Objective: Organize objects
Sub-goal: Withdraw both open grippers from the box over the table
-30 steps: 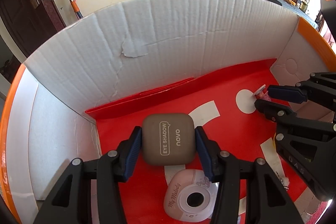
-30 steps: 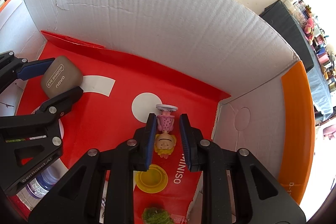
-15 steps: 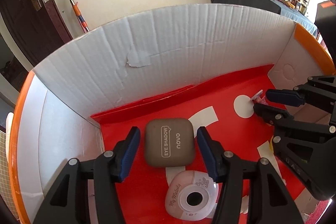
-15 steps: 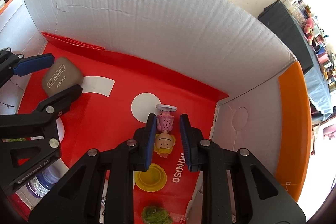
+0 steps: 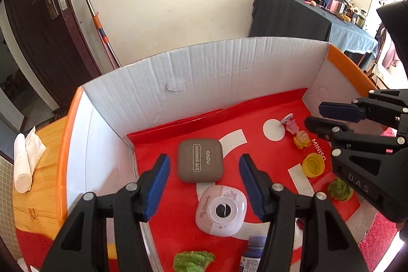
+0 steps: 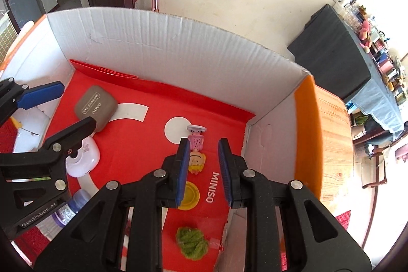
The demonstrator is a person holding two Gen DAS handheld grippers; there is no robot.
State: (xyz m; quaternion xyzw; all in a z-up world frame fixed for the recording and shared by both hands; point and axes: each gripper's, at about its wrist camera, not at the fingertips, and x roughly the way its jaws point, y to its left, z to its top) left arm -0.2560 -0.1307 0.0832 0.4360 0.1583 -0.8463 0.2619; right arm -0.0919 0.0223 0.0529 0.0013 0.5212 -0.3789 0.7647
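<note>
Cardboard box (image 5: 204, 73), white-walled with a red floor printed "MINISO", is holding everything. Lying near its back wall is the brown compact (image 5: 200, 163) marked "EYE SHADOW novo"; the pink "My Melody" case (image 5: 221, 210) is sitting just in front of it. The doll (image 6: 195, 153) is lying near the right wall, with the yellow lid (image 6: 190, 195) and green tuft (image 6: 191, 242) toward the front edge. The left gripper (image 5: 202, 185) is hovering spread above the compact, gripping nothing. The right gripper (image 6: 202, 170) is also hanging spread, the doll free below its left finger. Only the left view is showing the rolled napkin (image 5: 21, 165) outside the box.
</note>
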